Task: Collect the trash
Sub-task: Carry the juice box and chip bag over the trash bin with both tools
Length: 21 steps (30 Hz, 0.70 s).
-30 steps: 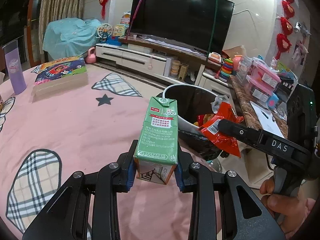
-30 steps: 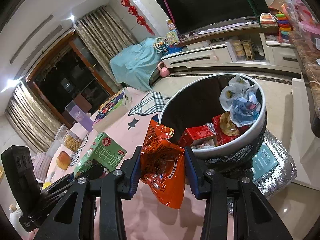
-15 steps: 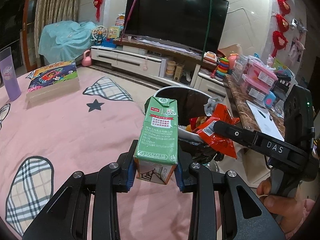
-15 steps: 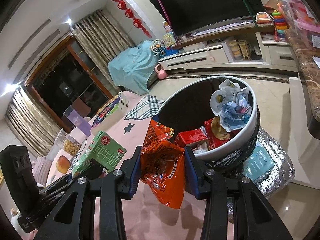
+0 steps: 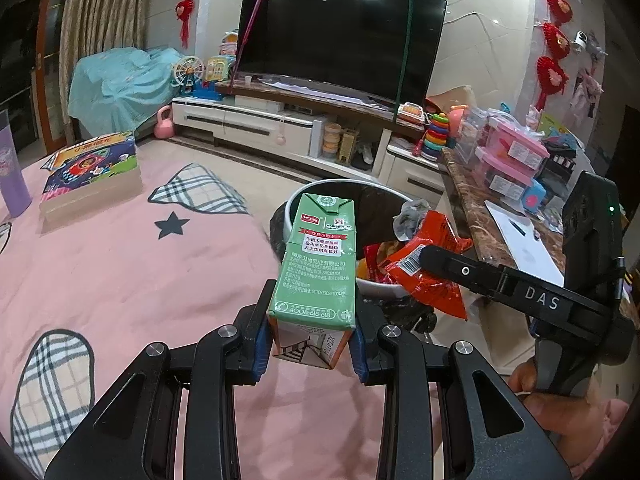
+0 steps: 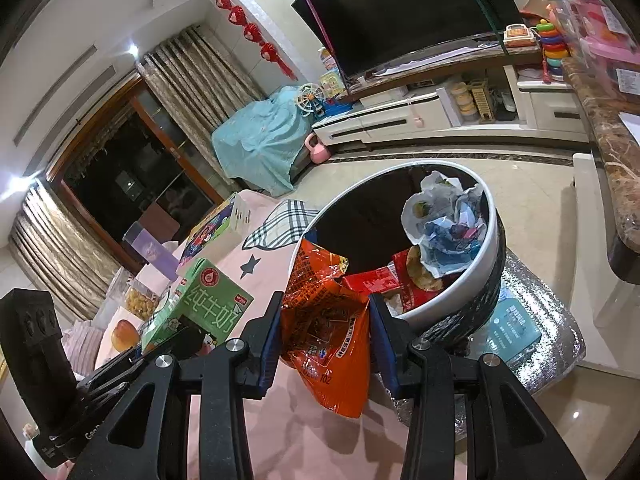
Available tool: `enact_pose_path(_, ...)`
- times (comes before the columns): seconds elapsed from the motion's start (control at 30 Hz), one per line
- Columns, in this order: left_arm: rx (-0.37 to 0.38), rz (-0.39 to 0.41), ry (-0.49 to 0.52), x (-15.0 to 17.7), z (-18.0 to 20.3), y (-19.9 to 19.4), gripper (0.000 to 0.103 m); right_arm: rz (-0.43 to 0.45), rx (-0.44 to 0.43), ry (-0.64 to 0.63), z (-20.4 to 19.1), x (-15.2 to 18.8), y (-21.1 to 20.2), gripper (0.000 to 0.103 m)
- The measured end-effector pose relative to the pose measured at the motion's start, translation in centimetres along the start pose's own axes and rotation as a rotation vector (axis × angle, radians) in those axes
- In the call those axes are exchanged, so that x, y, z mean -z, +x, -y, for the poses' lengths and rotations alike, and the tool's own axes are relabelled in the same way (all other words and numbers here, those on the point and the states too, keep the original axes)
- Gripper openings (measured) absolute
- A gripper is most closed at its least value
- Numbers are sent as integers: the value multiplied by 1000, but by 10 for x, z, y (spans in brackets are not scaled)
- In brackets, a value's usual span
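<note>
Tablecloth (image 5: pixel 120 280), pink with plaid patches and a dark star, covers the table and runs right up to the trash bin (image 6: pixel 452 300), a round white-rimmed bin with a black liner that stands off the table's edge, before the TV stand. Inside the bin lie red wrappers and a crumpled white and blue bag (image 6: pixel 444 224), seen clearly only from the right wrist; from the left wrist the carton and the snack bag cover most of them. A picture book (image 5: pixel 94 170) rests on the cloth, well away from the bin on the left. The left gripper (image 5: pixel 310 334) is clenched on a green milk carton (image 5: pixel 318 264), its blue pads pressed against the carton's lower sides; the carton stands upright, above the cloth and just short of the bin's near rim. The right gripper (image 6: pixel 326 340) is clamped on an orange snack bag (image 6: pixel 326 328), the fingers squeezing the crumpled foil from both sides, with the bag's top at the bin's near rim and its bottom hanging below the fingers. The left wrist view alone shows the hand (image 5: pixel 560 412) around the right gripper's handle, while the right wrist view alone shows the silver foil mat (image 6: pixel 536 340) under the bin.
</note>
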<state>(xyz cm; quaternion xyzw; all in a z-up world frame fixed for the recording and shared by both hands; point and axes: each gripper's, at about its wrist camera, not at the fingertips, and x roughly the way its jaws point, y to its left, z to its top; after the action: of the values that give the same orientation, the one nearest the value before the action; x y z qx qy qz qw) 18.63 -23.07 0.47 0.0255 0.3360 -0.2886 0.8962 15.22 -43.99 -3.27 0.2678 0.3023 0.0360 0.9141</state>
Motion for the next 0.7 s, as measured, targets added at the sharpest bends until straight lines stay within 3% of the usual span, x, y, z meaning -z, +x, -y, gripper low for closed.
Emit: enact_pose_path(0.7, 21, -3, 34, -19, 18, 19, 30, 16, 31, 9, 21, -21, 0, 41)
